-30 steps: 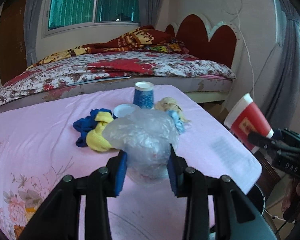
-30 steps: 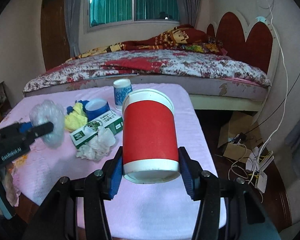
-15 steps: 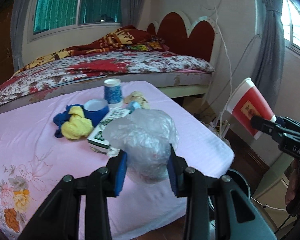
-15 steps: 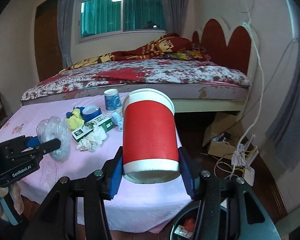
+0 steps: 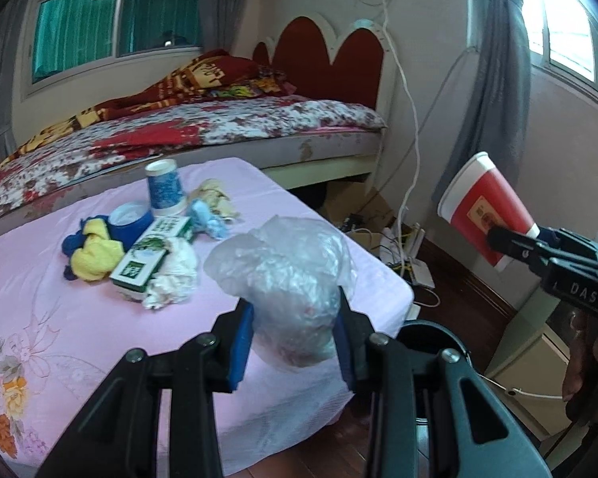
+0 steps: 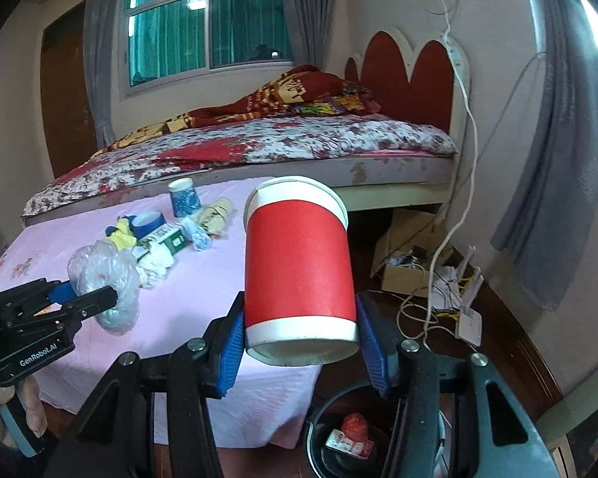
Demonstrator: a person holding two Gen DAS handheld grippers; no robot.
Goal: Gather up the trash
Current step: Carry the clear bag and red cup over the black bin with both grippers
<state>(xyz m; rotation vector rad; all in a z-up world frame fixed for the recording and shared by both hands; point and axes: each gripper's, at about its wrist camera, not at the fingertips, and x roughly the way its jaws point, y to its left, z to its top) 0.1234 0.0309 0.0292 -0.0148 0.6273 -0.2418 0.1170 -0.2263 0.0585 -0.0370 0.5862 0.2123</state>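
Left tongs (image 5: pixel 295 344) pinching a crumpled plastic bag (image 5: pixel 287 279), pads squeezing its lower bulge so it can't slip. Right tongs (image 6: pixel 301 348) clamped on the red paper cup (image 6: pixel 299 267), held near its base, mouth pointing away. Both loads are off the counter (image 5: pixel 79 318), past its corner. Trash bin (image 6: pixel 339 434) sits right below the right tongs, some litter already inside; probably the drop target, though its rim is mostly hidden. More trash ahead-left of both tongs on the counter: green box (image 5: pixel 147 255), tissue wad (image 5: pixel 175 275), blue cup (image 5: pixel 165 187).
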